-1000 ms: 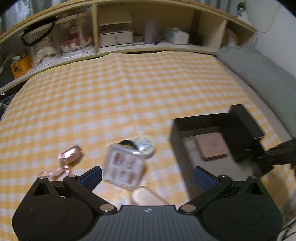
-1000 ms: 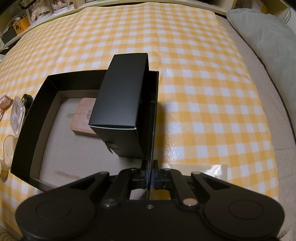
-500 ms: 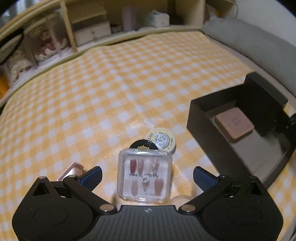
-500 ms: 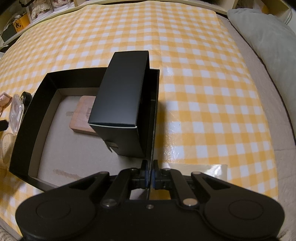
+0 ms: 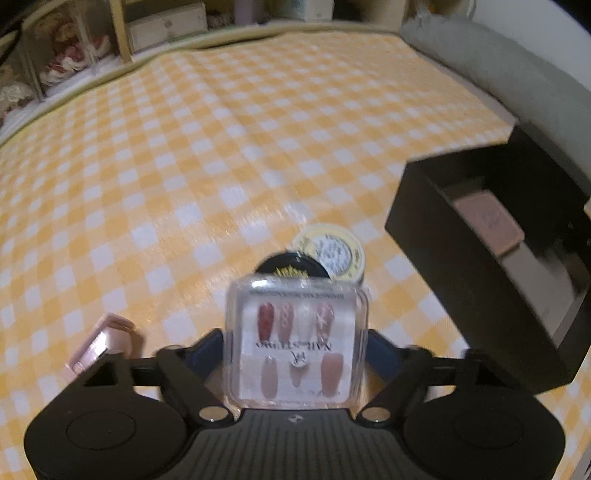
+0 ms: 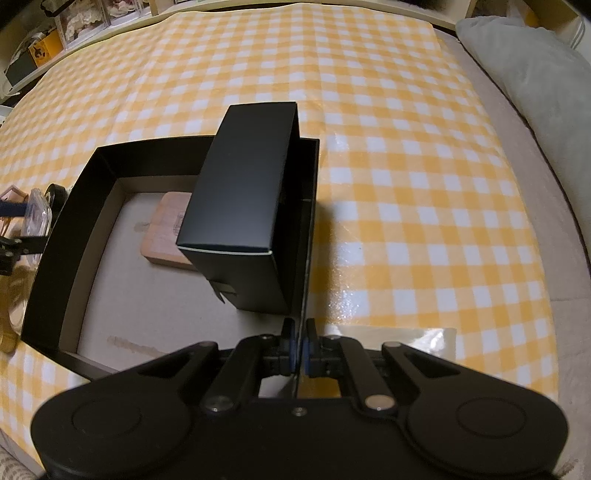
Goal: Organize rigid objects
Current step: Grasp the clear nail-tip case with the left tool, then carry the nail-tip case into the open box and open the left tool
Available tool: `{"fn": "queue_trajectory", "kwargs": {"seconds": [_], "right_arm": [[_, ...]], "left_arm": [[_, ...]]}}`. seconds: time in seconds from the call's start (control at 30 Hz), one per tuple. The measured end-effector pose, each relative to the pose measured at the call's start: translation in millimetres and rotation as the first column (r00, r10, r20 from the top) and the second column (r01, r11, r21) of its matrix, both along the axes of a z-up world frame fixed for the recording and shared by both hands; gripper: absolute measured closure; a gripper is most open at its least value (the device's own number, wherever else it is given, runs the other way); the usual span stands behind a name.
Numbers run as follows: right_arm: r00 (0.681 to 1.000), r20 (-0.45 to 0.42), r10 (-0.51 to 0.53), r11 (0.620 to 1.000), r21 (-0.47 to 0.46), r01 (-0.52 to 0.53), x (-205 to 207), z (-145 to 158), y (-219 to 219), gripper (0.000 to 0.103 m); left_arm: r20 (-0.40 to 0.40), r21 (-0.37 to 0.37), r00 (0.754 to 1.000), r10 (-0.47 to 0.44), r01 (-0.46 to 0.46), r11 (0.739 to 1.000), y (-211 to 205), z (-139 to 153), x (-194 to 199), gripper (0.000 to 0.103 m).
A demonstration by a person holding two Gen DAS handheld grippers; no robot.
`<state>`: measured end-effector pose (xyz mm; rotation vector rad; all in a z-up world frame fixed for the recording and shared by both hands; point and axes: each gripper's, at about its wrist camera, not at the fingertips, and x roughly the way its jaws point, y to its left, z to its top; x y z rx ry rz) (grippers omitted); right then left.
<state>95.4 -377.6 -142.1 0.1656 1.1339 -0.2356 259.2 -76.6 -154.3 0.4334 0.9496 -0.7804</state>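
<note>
In the left wrist view, the left claw (image 5: 295, 343) is nearest, and its jaws are closing around a clear plastic case of false nails (image 5: 297, 338), which stands between the blue pads; whether the pads already press on its sides I cannot tell. To the left of the case, a small pink case (image 5: 98, 349) lies on the yellow checkered cloth (image 5: 184, 155). Just behind the clear case is a round black tin (image 5: 291, 266), and a round yellow-rimmed tin (image 5: 332, 251) touches it on the right. Further right stands the open black box (image 5: 461, 266) with a pink flat block (image 5: 487, 223) inside. At the far edge there are shelves (image 5: 122, 33) with small things.

In the right wrist view, the right claw (image 6: 298, 350) is nearest, its jaws together and clamped on the thin right wall of the same black box (image 6: 59, 243). Inside, a tall black carton (image 6: 243, 199) stands against that wall, and the pink block (image 6: 164, 236) lies partly behind the carton. A gray cushion (image 6: 535, 70) lies far to the right.
</note>
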Motion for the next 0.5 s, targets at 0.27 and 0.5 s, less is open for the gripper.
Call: {"fn": "queue_trajectory", "kwargs": {"seconds": [0.27, 0.5], "right_arm": [[1.0, 0.0, 0.001, 1.0, -0.001, -0.001, 0, 0, -2, 0.098], [1.0, 0.0, 0.0, 1.0, -0.001, 0.0, 0, 0, -1, 0.098]], "left_arm": [[-0.014, -0.011, 0.998, 0.059, -0.059, 0.998, 2, 7, 0, 0.027], [-0.014, -0.072, 0.992, 0.123, -0.124, 0.99, 4, 36, -8, 0.027]]}}
